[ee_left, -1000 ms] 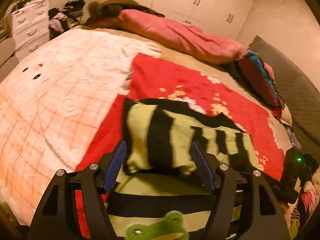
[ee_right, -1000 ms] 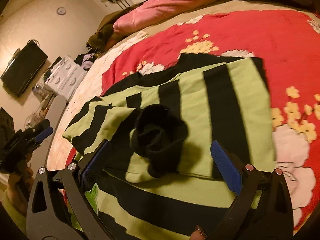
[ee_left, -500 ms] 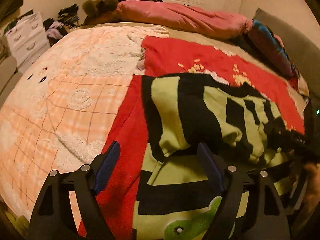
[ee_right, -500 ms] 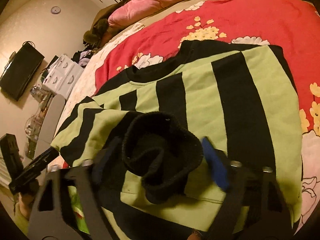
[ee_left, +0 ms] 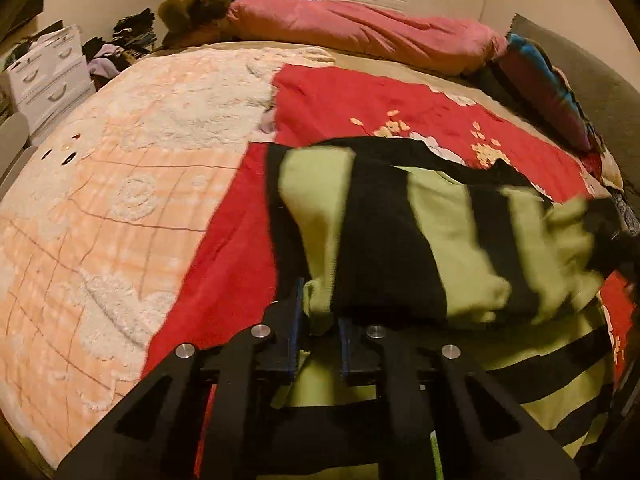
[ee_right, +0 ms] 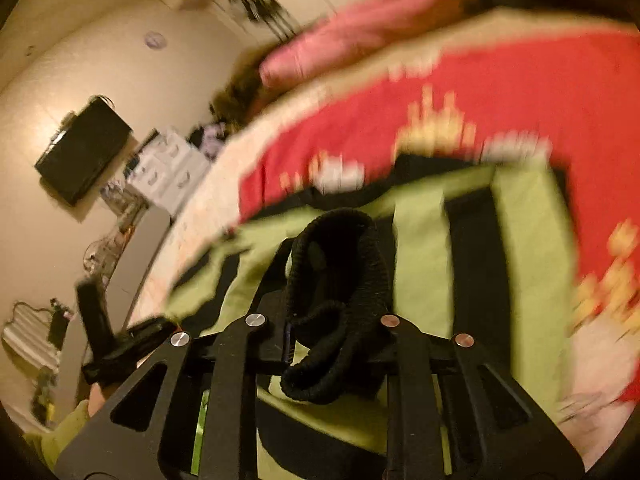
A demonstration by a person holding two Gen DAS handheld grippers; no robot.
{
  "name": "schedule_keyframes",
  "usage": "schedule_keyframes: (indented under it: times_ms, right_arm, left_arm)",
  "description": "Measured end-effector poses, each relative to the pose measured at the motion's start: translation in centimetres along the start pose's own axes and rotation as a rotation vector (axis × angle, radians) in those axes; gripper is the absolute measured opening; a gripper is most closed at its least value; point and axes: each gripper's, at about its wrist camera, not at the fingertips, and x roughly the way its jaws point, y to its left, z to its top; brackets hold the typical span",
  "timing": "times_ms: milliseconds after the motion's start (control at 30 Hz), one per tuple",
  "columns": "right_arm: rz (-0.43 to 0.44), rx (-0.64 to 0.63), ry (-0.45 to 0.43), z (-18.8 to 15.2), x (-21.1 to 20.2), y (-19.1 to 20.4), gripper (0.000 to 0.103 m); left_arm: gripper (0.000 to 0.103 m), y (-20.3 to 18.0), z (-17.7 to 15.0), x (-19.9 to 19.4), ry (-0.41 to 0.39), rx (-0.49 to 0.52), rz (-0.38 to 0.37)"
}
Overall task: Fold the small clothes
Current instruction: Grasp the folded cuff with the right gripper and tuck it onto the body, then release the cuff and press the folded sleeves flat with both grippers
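While clamped on striped sweater [ee_left: 400,240], left gripper [ee_left: 318,334] lifts fold | right gripper [ee_right: 324,332] pinches black cuff [ee_right: 340,280]

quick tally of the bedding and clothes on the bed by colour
Green and black striped: 1, the sweater, held by both tongs
Red: 1, the floral blanket
Peach and white: 1, the checked blanket
Pink: 1, the duvet
Pink and blue: 1, the pillow
Total: 5
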Motion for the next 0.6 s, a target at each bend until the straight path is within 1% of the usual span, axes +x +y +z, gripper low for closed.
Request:
schedule_keyframes:
  times_ms: [67, 100, 133, 167, 200, 233, 267, 300, 333, 400, 433, 500, 533, 567, 600]
  right_arm:
    - [-0.023, -0.026, -0.067, 1.1, -1.9, -0.3, 0.015]
    - [-0.05, -0.039, -0.087, 1.4, -2.4, -0.7, 0.02]
    - [-0.091, -0.048, -0.091, 1.5, -2.5, -1.2, 0.023]
    - [-0.141, -0.05, -0.087, 1.4, -2.3, -1.7, 0.026]
    - [-0.183, -0.043, -0.075, 1.3, -1.9, -2.2, 0.026]
    - [-0.236, -0.018, -0.039, 1.0, -1.1, -3.2, 0.028]
    - [-0.261, 0.006, -0.02, 0.7, -0.7, -3.9, 0.028]
    - [-0.273, 0.032, -0.006, 0.5, -0.4, -4.6, 0.028]
    - [-0.272, 0.066, 0.002, 0.3, -0.3, -5.3, 0.028]
    - [-0.26, 0.107, -0.013, 0.4, -0.8, -6.0, 0.028]
    - [-0.246, 0.118, -0.035, 0.7, -1.6, -6.0, 0.028]
    - [-0.237, 0.115, -0.06, 0.9, -2.9, -6.2, 0.032]
    - [-0.228, 0.113, -0.063, 1.1, -3.5, -6.2, 0.033]
    - [-0.214, 0.111, -0.058, 1.1, -3.8, -6.2, 0.035]
    - [-0.195, 0.105, -0.046, 1.2, -3.9, -6.2, 0.045]
  left_arm:
    - [0.013, -0.1, 0.0, 0.1, 0.005, 0.019, -0.003]
    - [0.013, -0.5, -0.1, 0.2, 0.006, 0.034, 0.0]
    - [0.013, -0.7, -0.1, 0.3, 0.009, 0.045, 0.003]
    - [0.013, -1.1, -0.1, 0.5, 0.014, 0.058, 0.013]
    - [0.015, -1.4, -0.1, 0.7, 0.024, 0.074, 0.019]
    - [0.018, -1.7, -0.2, 0.8, 0.036, 0.093, 0.018]
    - [0.02, -2.0, -0.3, 0.9, 0.045, 0.111, 0.015]
    - [0.025, -2.3, -0.3, 0.9, 0.051, 0.132, 0.018]
    - [0.029, -2.7, -0.4, 0.7, 0.055, 0.165, 0.016]
    - [0.036, -3.2, -0.5, 0.5, 0.067, 0.203, 0.013]
    - [0.037, -3.3, -0.6, 0.3, 0.071, 0.21, 0.013]
    - [0.038, -3.2, -0.5, -0.2, 0.071, 0.212, 0.012]
    - [0.038, -3.0, -0.4, -0.7, 0.065, 0.195, 0.008]
    - [0.038, -2.8, -0.2, -1.1, 0.059, 0.173, -0.001]
    - [0.039, -2.5, 0.0, -1.5, 0.052, 0.141, -0.017]
